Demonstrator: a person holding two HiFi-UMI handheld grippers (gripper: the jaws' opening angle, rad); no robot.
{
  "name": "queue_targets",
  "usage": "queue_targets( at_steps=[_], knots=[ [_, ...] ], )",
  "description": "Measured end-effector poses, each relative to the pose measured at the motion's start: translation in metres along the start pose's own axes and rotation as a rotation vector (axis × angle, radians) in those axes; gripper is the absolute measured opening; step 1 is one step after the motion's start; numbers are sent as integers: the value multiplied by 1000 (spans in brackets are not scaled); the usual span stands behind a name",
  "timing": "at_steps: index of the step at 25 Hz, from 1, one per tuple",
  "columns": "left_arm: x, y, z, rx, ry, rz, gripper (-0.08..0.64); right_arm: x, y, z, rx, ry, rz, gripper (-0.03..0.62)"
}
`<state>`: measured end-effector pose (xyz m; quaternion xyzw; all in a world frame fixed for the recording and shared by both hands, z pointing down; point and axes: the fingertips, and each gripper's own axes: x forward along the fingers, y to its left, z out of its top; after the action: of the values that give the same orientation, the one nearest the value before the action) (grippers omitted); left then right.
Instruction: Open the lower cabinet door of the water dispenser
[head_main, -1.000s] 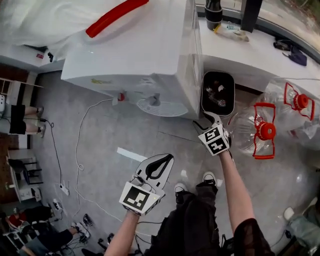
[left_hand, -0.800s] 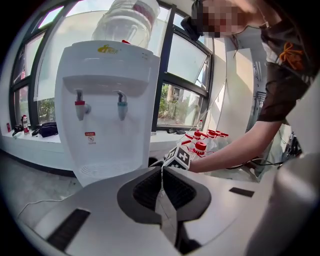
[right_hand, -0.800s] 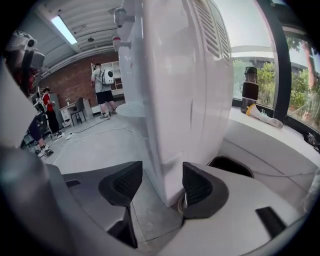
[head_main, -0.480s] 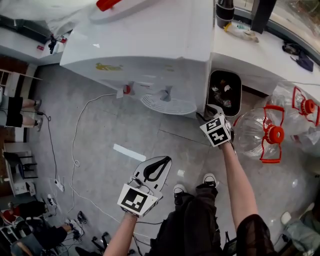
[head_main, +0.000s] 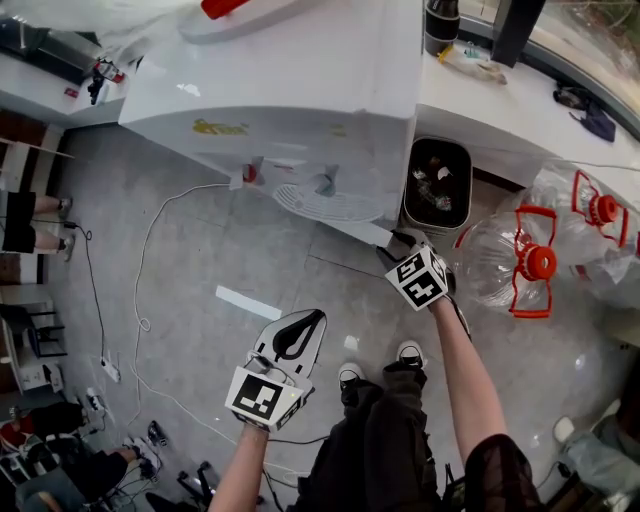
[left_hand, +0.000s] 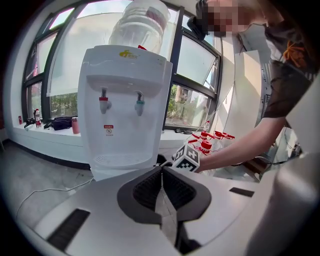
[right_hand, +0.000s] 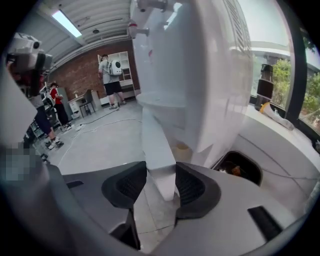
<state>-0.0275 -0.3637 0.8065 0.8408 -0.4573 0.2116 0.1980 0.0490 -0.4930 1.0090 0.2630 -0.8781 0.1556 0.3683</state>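
Black ribbed fingers (right_hand: 192, 186) of my right gripper (right_hand: 160, 175) are closing on the free edge of the white lower cabinet door (right_hand: 157, 145), which fills the gap between them. It looks like a thin, stiff, smooth panel, light on its hinge and probably slippery, so I judge this outer edge the best hold. It sits under the drip tray of the white plastic water dispenser (right_hand: 210, 75). My left gripper (left_hand: 161, 172) hangs apart, its fingers together on nothing.

Head view: from overhead, steeply down on dispenser (head_main: 300, 90) and floor (head_main: 200, 260). Left gripper view: faces dispenser front, a little off. Right gripper view: hard against its side. Shared: dispenser.
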Motion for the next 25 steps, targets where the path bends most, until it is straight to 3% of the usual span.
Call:
queue_targets(
  at_steps=[6,11,17,25],
  knots=[
    [-19,-8,5,-6,6,4,20,0,78,-11,34,7,116,193],
    [-49,7,-5,-51,6,67,20,5,142,-9,77,28,219,192],
    [-102,42,-38,-123,12,175,20,28,213,7,40,55,342,189],
    [-162,86,-80,-204,12,304,20,74,291,43,-89,88,462,189]
  ],
)
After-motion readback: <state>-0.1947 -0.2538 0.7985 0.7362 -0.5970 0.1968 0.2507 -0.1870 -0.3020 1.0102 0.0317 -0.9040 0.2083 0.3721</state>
